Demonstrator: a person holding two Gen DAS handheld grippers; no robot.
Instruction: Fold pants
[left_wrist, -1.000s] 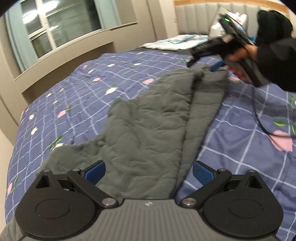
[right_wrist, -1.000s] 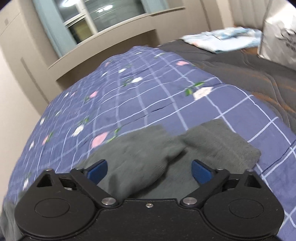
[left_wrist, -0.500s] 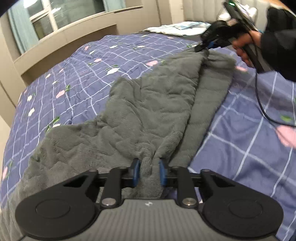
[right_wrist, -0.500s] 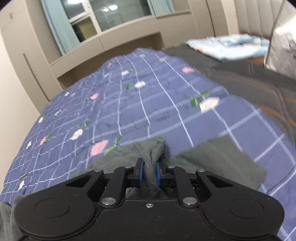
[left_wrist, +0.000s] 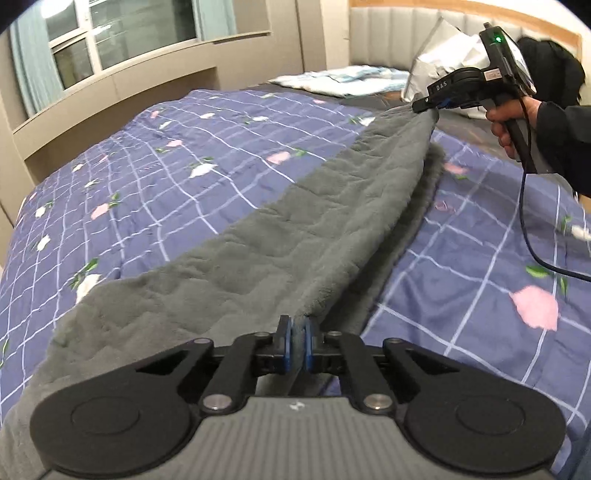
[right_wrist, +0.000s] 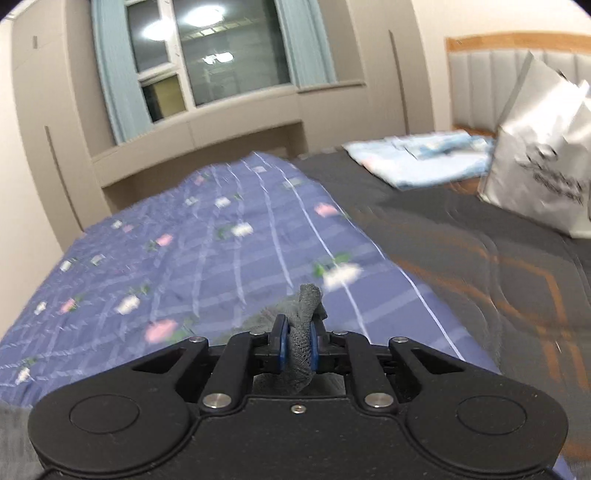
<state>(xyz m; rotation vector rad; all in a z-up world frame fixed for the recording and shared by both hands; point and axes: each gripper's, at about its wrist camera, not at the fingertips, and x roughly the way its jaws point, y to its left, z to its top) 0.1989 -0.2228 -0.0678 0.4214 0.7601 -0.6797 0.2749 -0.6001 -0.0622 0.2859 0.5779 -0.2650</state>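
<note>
Grey fleece pants (left_wrist: 295, 229) hang stretched above a blue checked floral bedspread (left_wrist: 155, 177). My left gripper (left_wrist: 296, 345) is shut on the near edge of the pants. My right gripper (left_wrist: 430, 107), seen far right in the left wrist view, is shut on the far end and holds it lifted. In the right wrist view my right gripper (right_wrist: 297, 345) pinches a bunched fold of the grey pants (right_wrist: 304, 314). The upper pant layer is taut between both grippers; a lower layer (left_wrist: 417, 206) droops beneath.
A white paper bag (right_wrist: 543, 173) and folded light blue cloth (right_wrist: 424, 155) sit on the dark mattress (right_wrist: 480, 266) near the headboard. A window and beige cabinets line the far wall. The right gripper's cable (left_wrist: 532, 236) hangs over the bedspread.
Both grippers went from open to shut on the pants, then lifted them off the bed. The fabric is now pulled taut between them, and the right gripper has risen.
</note>
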